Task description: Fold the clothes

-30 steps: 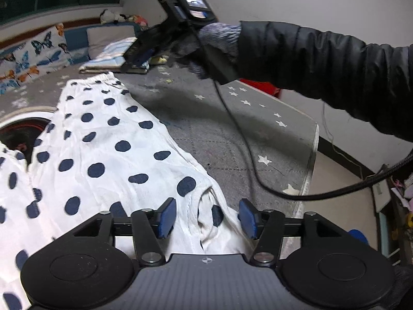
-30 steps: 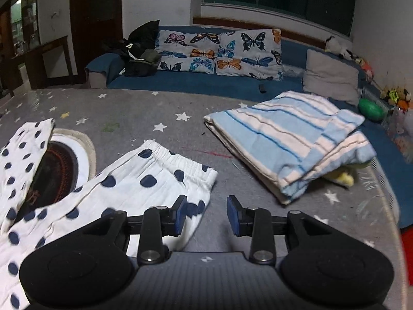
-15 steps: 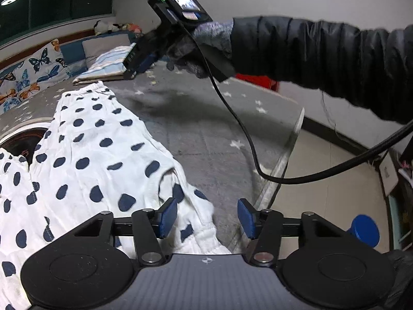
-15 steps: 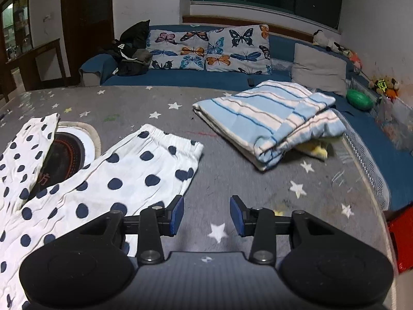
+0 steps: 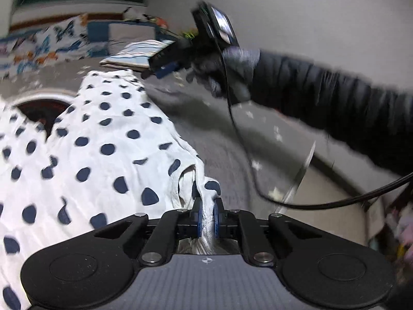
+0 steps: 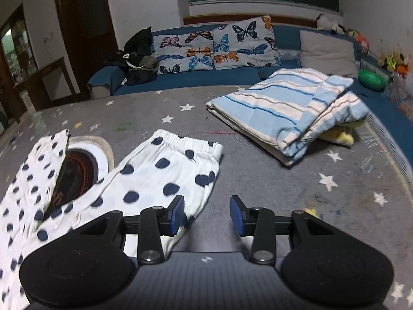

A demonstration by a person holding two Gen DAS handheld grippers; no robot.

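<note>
L gripper [image 5: 206, 215] had just clamped the trousers [image 5: 103, 142] corner; R gripper [image 6: 207, 213] hung wide, empty. Fold could start.

The right tool [image 6: 206, 215] hangs with its jaws apart above the bench [image 6: 271, 180], its left pad over the edge of the dotted pants [image 6: 160, 175]. The pants' elastic hem lies mid-bench, the rest running to the near left edge beside a round inset [image 6: 82, 165]. A folded striped blanket [image 6: 286, 111] sits toward the far right edge, before the sofa [image 6: 232, 73].
</note>
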